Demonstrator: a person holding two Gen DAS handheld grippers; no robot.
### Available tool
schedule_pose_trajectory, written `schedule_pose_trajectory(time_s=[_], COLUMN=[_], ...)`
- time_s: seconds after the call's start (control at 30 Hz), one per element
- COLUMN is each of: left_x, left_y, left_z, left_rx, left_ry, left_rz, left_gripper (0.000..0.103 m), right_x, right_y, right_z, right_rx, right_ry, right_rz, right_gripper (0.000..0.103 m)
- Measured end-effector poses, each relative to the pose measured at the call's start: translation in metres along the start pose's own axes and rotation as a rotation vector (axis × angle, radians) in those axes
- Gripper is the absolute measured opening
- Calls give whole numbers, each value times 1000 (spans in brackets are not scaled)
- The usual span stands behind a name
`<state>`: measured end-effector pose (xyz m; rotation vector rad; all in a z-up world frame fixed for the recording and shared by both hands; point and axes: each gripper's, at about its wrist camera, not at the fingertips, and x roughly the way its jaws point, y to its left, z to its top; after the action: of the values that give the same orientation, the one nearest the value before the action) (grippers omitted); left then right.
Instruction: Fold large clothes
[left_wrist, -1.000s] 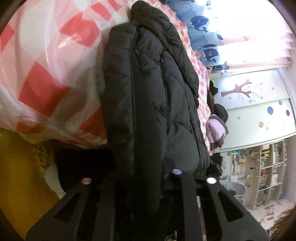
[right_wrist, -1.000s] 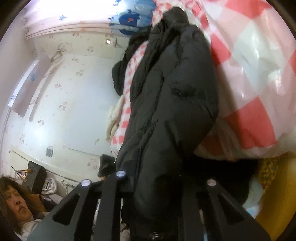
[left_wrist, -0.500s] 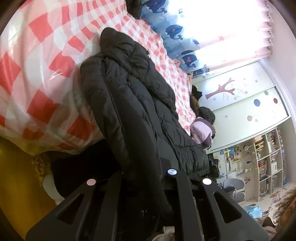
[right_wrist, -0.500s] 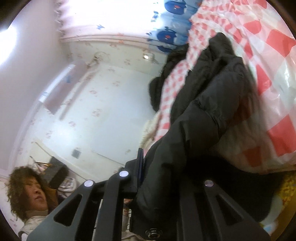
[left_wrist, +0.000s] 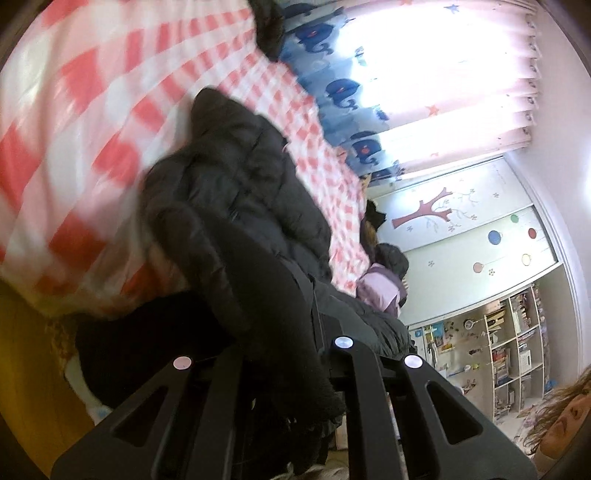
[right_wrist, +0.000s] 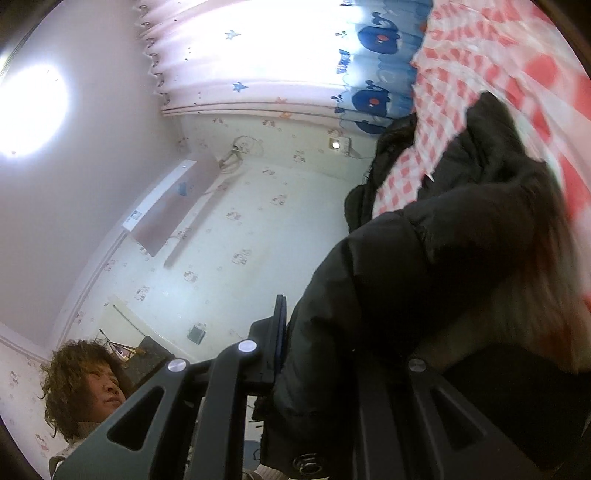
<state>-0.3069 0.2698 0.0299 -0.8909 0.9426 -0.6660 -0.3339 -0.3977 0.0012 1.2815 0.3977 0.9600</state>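
A black puffer jacket (left_wrist: 236, 206) lies along a bed with a red and white checked cover (left_wrist: 92, 110). Its near end hangs over the bed's edge. My left gripper (left_wrist: 280, 350) is shut on that near end; the fabric bunches between the fingers. In the right wrist view the same jacket (right_wrist: 424, 266) rises from my right gripper (right_wrist: 332, 369), which is shut on another part of its edge. The checked cover (right_wrist: 498, 66) shows beyond it. The fingertips of both grippers are hidden by fabric.
Whale-print curtains (left_wrist: 351, 92) hang behind the bed. Other clothes (left_wrist: 380, 288) are piled at the bed's far side. A shelf unit (left_wrist: 509, 350) stands by the wall. A person's head (right_wrist: 88, 384) is low on the left in the right wrist view.
Both grippers have lifted and tilted upward with the jacket in them. The jacket's near end has pulled off the bed edge, and more of the room and curtains shows.
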Motion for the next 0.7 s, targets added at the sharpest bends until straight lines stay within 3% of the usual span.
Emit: schedule_pose_trajectory(time_s=[0.33, 0.7], left_x=[20, 70], left_y=[-41, -41], left_z=[80, 182], left_rx=[74, 32], left_ry=[-58, -111], left_rz=[-50, -60], left_gripper=[7, 7], right_x=[48, 110], right_y=[5, -5], right_z=[67, 143], right_rx=[-41, -63], right_ry=[-17, -13], right_rz=[23, -41], right_gripper=[12, 12])
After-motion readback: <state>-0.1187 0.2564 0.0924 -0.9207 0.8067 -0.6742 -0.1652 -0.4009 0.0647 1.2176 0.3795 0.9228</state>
